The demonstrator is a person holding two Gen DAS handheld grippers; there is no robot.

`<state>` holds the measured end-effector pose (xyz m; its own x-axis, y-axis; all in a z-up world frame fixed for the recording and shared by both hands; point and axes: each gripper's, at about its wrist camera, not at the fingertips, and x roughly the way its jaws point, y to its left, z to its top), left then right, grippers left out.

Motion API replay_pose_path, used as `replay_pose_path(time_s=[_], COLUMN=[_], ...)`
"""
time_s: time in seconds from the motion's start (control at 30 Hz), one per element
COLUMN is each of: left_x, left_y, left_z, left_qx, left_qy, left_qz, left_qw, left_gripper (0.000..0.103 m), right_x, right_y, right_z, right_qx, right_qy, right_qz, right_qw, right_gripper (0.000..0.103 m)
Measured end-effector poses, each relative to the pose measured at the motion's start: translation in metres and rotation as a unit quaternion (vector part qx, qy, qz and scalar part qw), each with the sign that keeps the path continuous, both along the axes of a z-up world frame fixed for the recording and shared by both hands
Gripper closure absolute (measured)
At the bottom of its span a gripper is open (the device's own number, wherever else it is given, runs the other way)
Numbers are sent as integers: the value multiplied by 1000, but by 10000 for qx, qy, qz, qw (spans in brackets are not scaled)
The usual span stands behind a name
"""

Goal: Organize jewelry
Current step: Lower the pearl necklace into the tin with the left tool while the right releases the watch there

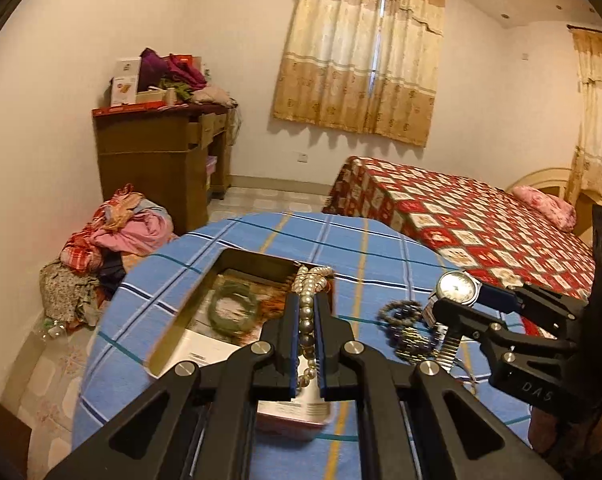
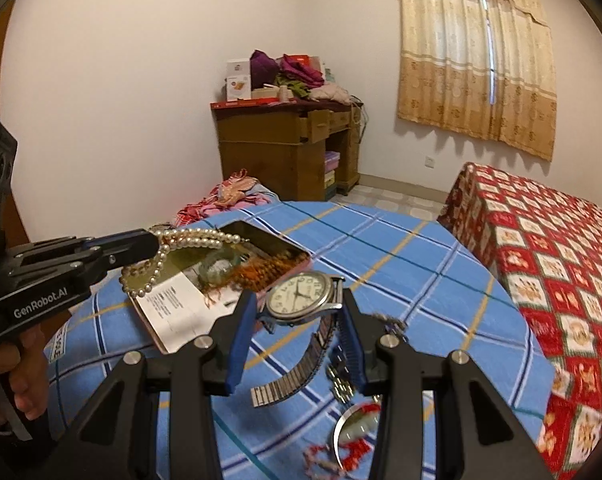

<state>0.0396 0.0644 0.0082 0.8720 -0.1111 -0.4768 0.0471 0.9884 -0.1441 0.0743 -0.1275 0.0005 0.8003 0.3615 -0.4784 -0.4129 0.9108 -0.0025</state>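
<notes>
Over the box (image 1: 189,312), both claws loaded!
Left gripper (image 1: 306,320) pinches pearls (image 1: 307,312); right gripper (image 2: 297,320) clamps the watch (image 2: 299,294).

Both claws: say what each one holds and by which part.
Left claw pinches the pearl necklace along its strand, above the open box. Right claw grips the wristwatch by the sides of its case, band dangling.

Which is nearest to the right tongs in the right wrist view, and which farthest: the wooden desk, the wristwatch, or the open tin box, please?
1. Wristwatch, held in the right tongs.
2. Open tin box, just beyond, to the left.
3. Wooden desk, against the far wall.
</notes>
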Motion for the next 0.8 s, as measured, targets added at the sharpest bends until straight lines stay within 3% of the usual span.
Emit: replay_pose_path(time_s=[0.8], left_x=[48], left_y=[41], left_z=[-26], left_qx=[292], left_qy=[397], left_qz=[347], left_qw=[9982], left_gripper=[98], right_x=[54], right_y=[74], right_z=[-15], right_qx=[17], right_qy=[369], right_qz=[548], right_qw=[9978], right_gripper=[60])
